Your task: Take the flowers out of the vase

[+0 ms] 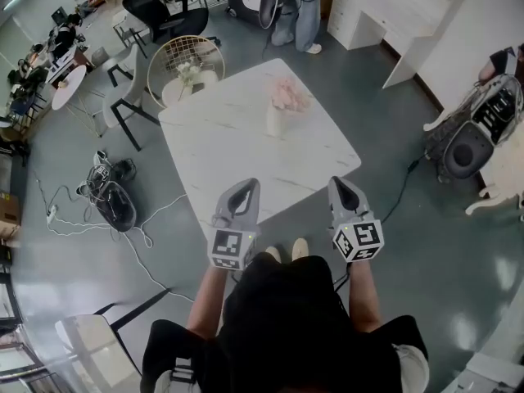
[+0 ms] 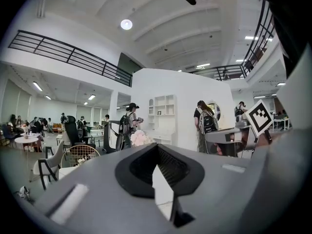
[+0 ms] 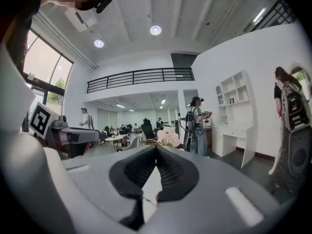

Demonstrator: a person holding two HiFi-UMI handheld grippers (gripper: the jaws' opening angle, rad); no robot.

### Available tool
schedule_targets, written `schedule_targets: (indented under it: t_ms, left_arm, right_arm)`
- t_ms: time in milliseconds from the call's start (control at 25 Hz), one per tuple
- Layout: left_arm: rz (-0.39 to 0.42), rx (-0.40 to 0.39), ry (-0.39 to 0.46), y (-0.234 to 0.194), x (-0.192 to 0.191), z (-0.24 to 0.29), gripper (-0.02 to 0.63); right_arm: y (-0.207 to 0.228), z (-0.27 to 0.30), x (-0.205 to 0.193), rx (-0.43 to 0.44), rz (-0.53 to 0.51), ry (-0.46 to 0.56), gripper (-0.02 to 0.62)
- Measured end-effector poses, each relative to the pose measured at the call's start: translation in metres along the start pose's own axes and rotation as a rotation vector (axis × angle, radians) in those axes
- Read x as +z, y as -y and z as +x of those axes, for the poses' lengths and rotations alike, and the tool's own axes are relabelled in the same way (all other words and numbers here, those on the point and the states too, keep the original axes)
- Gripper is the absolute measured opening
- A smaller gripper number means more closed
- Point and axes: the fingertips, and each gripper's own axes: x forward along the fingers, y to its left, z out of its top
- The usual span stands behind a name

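- The left gripper (image 1: 246, 185) and the right gripper (image 1: 339, 182) both have their jaws pressed together, and nothing sits between them in either gripper view.
- The pink flowers (image 1: 288, 97) still stand in their pale vase (image 1: 274, 123), above centre in the head view, on the white marbled tabletop (image 1: 221, 150). They are well apart from both grippers.
- The step in hand looks like the reach, so the task itself has not begun.
- To do it well, the jaws should open before they arrive. Pushing closed tips into the bunch would likely knock the slim vase over.
- One gripper could steady the vase body while the other closes on the stems just above the rim, not on the soft blooms.
- The grip should be light enough not to crush the stems. The lift should go straight up until the stem ends clear the mouth, or the vase may come up with them.
- Both grippers are held side by side at lower centre of the head view, in front of the person's trunk, at the tabletop's near corner.
- They lie roughly level and point up the frame toward the vase, with the forearms tucked in close below them.
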Motion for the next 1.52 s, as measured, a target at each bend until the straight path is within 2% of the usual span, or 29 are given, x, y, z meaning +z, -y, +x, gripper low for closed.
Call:
schedule_targets:
  t_ms: [400,680,1080,1520]
  left_arm:
    - [0.002,-0.017,0.001,0.003,0.003,0.013,0.008]
    - [0.001,-0.023,-0.015,0.016,0.001,0.043,0.008]
    - [-0.021,0.08,-0.034,0.015,0.009,0.113,0.008]
    - [-0.043,0.225,-0.052,0.012,0.001,0.165,0.008]
  right_arm:
    - [0.005,0.004,0.005,0.001,-0.007,0.006,0.003]
    - [0.033,0.016,0.005,0.015,-0.008,-0.011,0.003]
    - [0.095,0.072,0.02,0.119,-0.031,-0.046,0.003]
    - [0.137,0.131,0.024,0.274,-0.048,-0.064,0.003]
